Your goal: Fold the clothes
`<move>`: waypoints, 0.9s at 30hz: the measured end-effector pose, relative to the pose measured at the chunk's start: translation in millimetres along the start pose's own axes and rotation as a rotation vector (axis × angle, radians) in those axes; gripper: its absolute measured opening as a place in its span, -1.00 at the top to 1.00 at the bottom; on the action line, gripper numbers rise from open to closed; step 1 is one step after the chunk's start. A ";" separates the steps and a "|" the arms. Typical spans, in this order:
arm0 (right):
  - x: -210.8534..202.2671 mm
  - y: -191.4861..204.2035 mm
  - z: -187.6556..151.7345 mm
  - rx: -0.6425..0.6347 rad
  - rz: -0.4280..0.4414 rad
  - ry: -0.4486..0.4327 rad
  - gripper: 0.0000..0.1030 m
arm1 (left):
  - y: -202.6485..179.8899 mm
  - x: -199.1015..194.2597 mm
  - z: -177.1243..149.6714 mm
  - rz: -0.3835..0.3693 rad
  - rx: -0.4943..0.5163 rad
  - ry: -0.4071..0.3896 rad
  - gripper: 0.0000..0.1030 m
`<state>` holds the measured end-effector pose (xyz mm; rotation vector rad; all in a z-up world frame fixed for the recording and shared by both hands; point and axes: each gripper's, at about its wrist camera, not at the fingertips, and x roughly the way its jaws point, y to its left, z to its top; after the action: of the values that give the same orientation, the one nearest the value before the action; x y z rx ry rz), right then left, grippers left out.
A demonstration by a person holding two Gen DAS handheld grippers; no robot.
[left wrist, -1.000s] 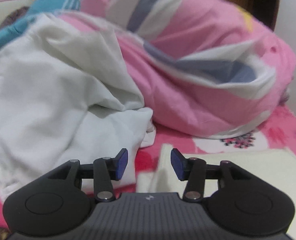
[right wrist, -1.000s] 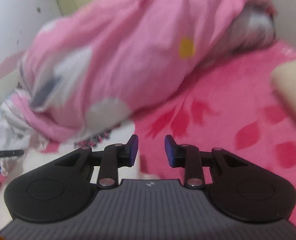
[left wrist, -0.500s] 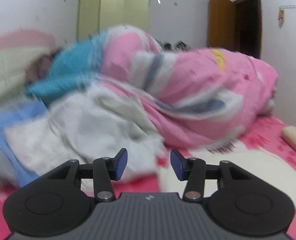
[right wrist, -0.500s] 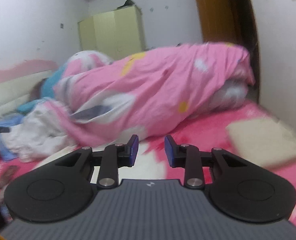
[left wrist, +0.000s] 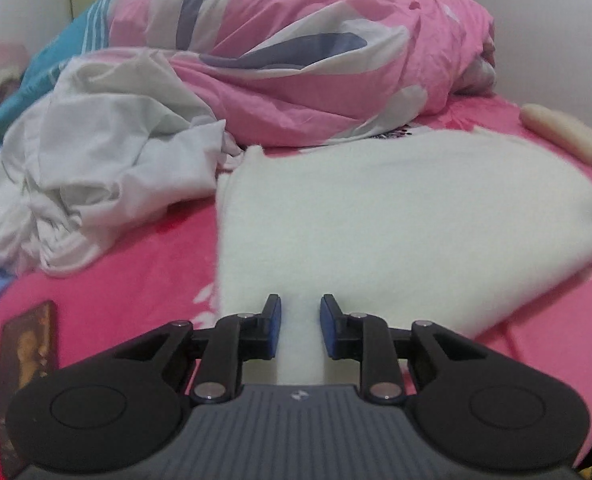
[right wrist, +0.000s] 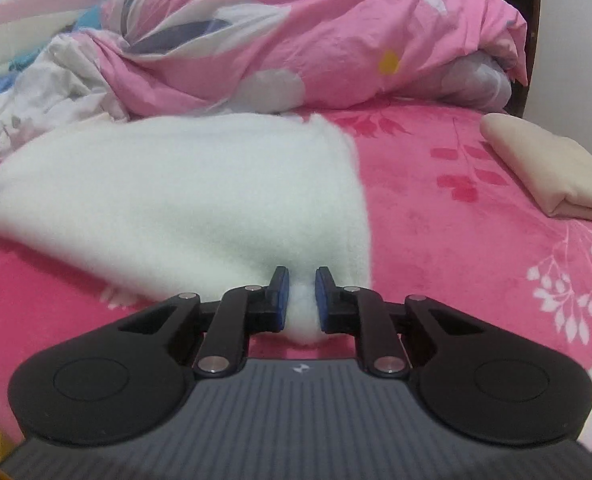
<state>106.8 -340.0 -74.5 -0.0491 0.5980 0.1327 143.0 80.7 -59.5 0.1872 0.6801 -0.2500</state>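
Right wrist view: right gripper (right wrist: 300,295), jaws just closing, pinches a corner of the white fleece garment (right wrist: 200,188) at 6 o'clock. Left gripper (left wrist: 299,326), jaws closing too, straddles its near edge on the pink bedsheet (left wrist: 136,280); whether its pads press is unclear.

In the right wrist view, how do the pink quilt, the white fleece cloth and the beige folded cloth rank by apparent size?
1-2. pink quilt and white fleece cloth: alike; the fleece lies nearer.
3. beige folded cloth: smallest, partly cut off.

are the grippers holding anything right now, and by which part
Both have just been closing on the near edge of the white fleece cloth: the right gripper pinches a corner, while the left gripper has the edge between its jaws.
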 end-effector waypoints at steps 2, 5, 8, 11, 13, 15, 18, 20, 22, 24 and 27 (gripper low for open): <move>0.2 3.4 -0.4 -0.033 -0.007 0.004 0.76 | 2.2 -2.3 -2.5 -0.007 -0.014 -0.005 0.54; -6.2 1.3 3.7 -0.014 -0.001 0.009 0.76 | 12.8 -2.6 -2.1 -0.036 -0.081 0.005 0.53; -26.1 -0.9 15.0 0.014 -0.026 -0.055 0.75 | 17.2 -3.4 -2.1 -0.045 -0.107 0.010 0.53; -28.9 -8.8 13.4 0.049 -0.055 -0.076 0.75 | 16.5 -3.3 -4.1 -0.042 -0.109 0.004 0.53; -3.8 -19.0 -4.2 0.072 -0.077 0.018 0.73 | 17.4 -3.4 -4.3 -0.047 -0.111 0.004 0.53; 0.6 -27.1 -14.5 0.128 -0.059 0.001 0.73 | 19.3 -3.9 -3.5 -0.057 -0.111 0.007 0.53; -15.5 -21.9 5.5 0.133 -0.093 -0.013 0.72 | 23.2 -4.4 -1.9 -0.074 -0.121 0.018 0.53; -32.5 -7.5 19.9 0.087 -0.120 -0.065 0.72 | 24.7 -4.0 -1.8 -0.081 -0.130 0.020 0.53; -46.5 10.1 31.4 0.060 -0.052 -0.130 0.72 | 24.8 -3.7 -2.3 -0.082 -0.135 0.019 0.53; -45.7 30.1 33.6 0.024 0.016 -0.138 0.74 | 24.9 -3.6 -4.5 -0.082 -0.144 0.013 0.53; -11.2 46.3 16.5 -0.065 0.004 -0.029 0.75 | 27.6 -2.4 -6.0 -0.091 -0.161 0.013 0.53</move>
<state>100.4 -294.0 -55.0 -0.1085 0.5648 0.1562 145.6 108.9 -60.1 0.0041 0.7193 -0.2804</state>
